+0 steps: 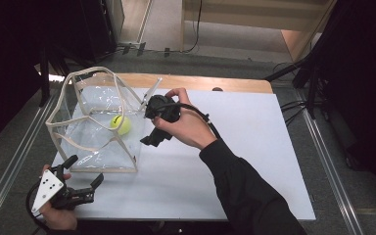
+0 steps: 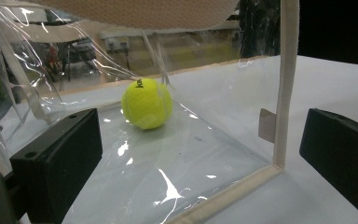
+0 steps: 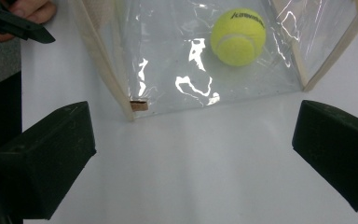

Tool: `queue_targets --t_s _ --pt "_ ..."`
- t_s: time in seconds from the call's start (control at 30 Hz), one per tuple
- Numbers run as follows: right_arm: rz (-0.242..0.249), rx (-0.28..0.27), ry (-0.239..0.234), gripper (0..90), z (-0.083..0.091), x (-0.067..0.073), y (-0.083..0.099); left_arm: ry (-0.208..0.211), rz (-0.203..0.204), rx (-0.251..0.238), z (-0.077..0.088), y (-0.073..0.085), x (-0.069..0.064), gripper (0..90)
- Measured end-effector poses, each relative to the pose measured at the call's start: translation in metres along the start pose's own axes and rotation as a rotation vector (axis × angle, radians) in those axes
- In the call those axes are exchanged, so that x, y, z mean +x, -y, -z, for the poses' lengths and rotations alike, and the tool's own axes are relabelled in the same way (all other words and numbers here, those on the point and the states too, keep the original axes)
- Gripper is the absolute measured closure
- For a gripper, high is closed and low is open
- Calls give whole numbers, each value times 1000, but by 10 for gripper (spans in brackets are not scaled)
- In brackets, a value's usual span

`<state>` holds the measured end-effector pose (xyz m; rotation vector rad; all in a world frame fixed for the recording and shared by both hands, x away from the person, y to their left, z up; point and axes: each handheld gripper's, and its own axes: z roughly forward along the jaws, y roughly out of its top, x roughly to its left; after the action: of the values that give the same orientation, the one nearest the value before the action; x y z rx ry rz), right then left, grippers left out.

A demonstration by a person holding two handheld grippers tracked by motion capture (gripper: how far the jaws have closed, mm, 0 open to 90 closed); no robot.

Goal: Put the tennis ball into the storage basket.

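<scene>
Both tongs are wide open right now, nothing gripped in either. Right tongs (image 1: 152, 125) hang above the table (image 1: 254, 147) just off the 3 o'clock side of the clear plastic bag (image 1: 95, 122), jaws tipped down toward the bag's bottom corner. That hand (image 1: 186, 125) is cocked at the wrist, with the forearm coming in from 5 o'clock.

Left tongs (image 1: 85, 176) sit low at the 7 o'clock corner of the table, held nearly level and aimed at the bag's near edge, close to it but not touching.

The tennis ball (image 1: 121, 125) is already in the bag, resting on the bottom panel toward the back right. The bag stands open, with its cream fabric trim (image 2: 286, 84) holding it in a box shape. So I'd say the ball part is done; what's left is probably grabbing the bag itself to close or move it. Neither tongs has hold of the rim or handles yet.
</scene>
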<state>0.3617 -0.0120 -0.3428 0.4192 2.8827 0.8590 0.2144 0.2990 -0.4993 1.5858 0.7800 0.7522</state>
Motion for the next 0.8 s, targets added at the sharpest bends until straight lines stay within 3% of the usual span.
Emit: queue_targets --t_s 0.1,0.8 --pt "-19 -5 0 0 -2 2 7 0 0 -1 0 0 0 0" --pt "-26 -42 16 0 -15 13 56 -4 -5 6 0 0 0 0"
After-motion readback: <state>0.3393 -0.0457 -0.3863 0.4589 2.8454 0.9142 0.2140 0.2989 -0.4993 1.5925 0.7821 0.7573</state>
